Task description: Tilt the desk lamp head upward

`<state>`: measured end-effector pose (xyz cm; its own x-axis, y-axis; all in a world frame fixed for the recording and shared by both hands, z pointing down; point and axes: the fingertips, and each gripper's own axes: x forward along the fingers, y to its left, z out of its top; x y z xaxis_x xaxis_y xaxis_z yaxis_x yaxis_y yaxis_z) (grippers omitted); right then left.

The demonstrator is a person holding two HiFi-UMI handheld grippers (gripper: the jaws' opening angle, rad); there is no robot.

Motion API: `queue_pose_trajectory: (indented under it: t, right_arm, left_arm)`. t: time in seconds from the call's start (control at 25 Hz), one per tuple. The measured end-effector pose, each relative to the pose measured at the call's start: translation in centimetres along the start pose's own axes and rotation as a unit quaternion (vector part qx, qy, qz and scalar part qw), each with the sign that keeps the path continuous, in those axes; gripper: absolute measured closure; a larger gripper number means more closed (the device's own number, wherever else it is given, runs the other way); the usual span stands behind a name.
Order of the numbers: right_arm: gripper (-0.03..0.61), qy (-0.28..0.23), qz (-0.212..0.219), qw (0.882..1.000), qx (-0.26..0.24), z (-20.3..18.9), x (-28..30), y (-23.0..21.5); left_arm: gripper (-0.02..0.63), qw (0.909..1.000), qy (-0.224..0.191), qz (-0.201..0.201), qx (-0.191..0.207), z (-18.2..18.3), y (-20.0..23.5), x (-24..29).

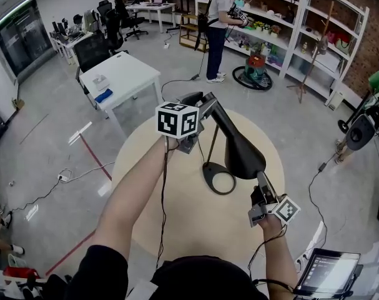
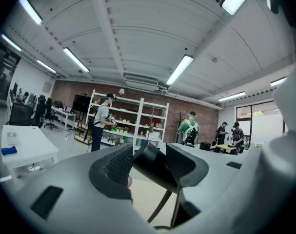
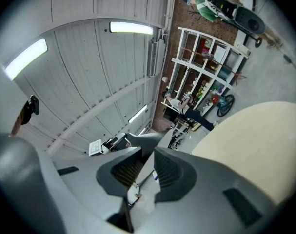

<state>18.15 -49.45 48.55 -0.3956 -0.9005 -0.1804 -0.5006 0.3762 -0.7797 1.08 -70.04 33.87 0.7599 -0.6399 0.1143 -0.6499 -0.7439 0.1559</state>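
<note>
A black desk lamp stands on the round beige table [image 1: 177, 230], its ring base [image 1: 217, 180] near the middle. The thin arm rises to a joint, and the long lamp head [image 1: 239, 145] slopes down toward me. My left gripper [image 1: 201, 108] is shut on the lamp arm just below that joint. In the left gripper view the black bar [image 2: 155, 167] sits pinched between the pads of the left gripper [image 2: 148, 162]. My right gripper [image 1: 261, 189] is shut on the low tip of the lamp head. The right gripper [image 3: 148, 167] has the head's thin edge [image 3: 143, 140] between its pads.
A white desk [image 1: 123, 77] with office chairs stands beyond the table at the left. White shelves [image 1: 289, 36] run along the back wall, with a person [image 1: 215, 30] standing at them. A tablet [image 1: 329, 274] sits at the lower right. Cables trail across the floor.
</note>
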Motion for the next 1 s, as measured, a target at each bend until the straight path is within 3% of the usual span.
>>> queue_pose_trajectory:
  t: [0.36,1.0]
  right_arm:
    - [0.495,-0.011,-0.003,0.999,-0.051,4.4,-1.0,3.8]
    - [0.495,-0.018,0.015,0.995,-0.093,9.5,0.3,10.9]
  left_arm:
    - [0.397,0.9944,-0.015,-0.007,-0.105,-1.0,1.2,0.2]
    - [0.399,0.9729,-0.032,-0.031,-0.227,-3.3,2.4,0.6]
